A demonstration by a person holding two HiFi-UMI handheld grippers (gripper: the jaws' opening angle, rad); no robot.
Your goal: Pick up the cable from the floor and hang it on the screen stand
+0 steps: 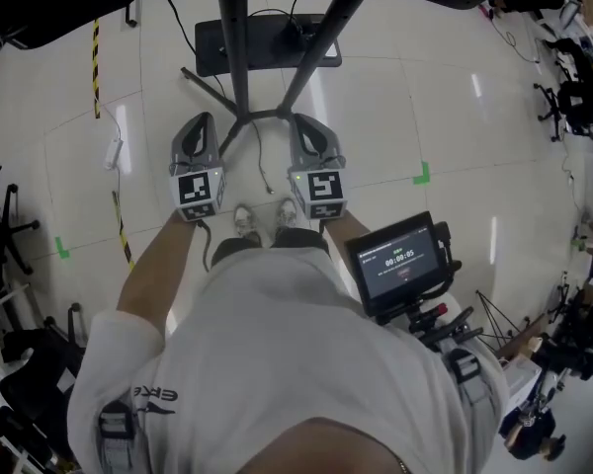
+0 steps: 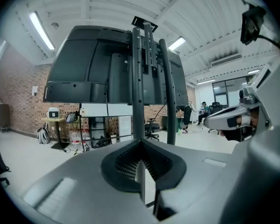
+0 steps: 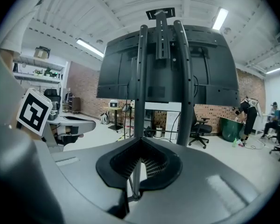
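With left tongs (image 1: 206,119) and right tongs (image 1: 299,119) both closed and empty, the thin cable (image 1: 261,161) lies on the floor (image 1: 395,107) at centre frame between them, below the screen stand (image 1: 239,47); likely light and floppy, best pinched mid-length.

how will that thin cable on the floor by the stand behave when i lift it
The cable lies in a loose wavy line on the floor, so it is probably floppy and would sag either side of a grip. It looks thin, so likely light. Its far end reaches the screen stand legs and may be tethered there; I cannot tell.
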